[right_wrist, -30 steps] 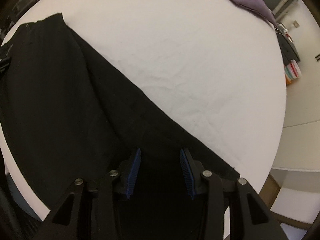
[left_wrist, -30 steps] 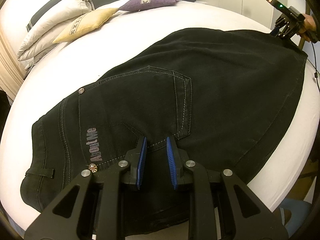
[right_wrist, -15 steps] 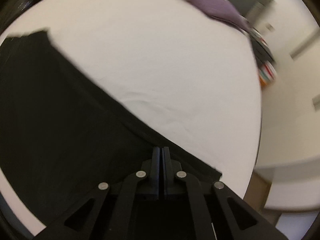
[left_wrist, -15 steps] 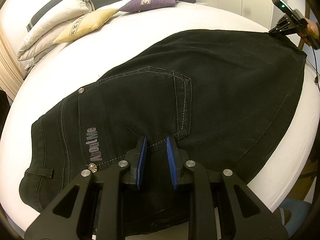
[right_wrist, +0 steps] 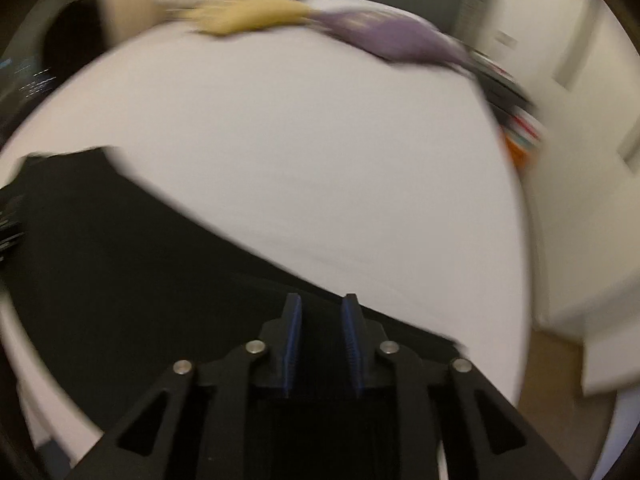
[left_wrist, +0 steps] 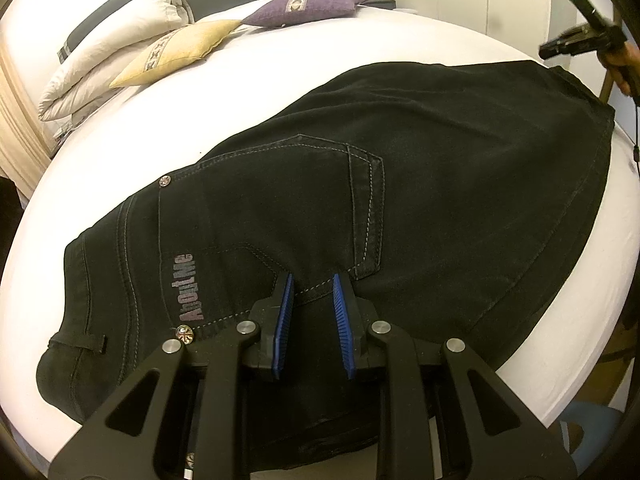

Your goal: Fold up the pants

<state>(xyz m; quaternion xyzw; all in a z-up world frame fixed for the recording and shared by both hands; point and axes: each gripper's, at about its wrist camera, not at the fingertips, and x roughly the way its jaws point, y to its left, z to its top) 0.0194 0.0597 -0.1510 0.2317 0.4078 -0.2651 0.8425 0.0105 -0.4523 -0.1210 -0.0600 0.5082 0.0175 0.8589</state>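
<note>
While the left gripper [left_wrist: 312, 322] hangs over the seat of the black pants [left_wrist: 420, 208], its blue fingers [left_wrist: 283, 322] stand a narrow gap apart with dark denim showing between them, near the lower corner of the back pocket [left_wrist: 276, 204]; whether the pads actually pinch a ridge of cloth cannot be told from this angle. At the far end of the garment, the right gripper [right_wrist: 320, 340] is seen in a blurred frame with its fingers [right_wrist: 294, 340] opening, black fabric lying beneath and between them, and probably not gripped, though the blur leaves that unsure. From the left wrist view it appears raised just above the leg hems, near the bed's right edge.

Stretched across the white bed [left_wrist: 320, 60], the pants lie flat with the waistband toward the near left edge and the legs running to the far right edge. Cushions [left_wrist: 176, 54] sit at the headboard end, well apart from the garment.

Denim of this weight should handle as soft but fairly heavy, draping and dragging rather than sliding. Thick seams, the waistband and the hems look like the surest places to take hold, since a single layer might slip free.
</note>
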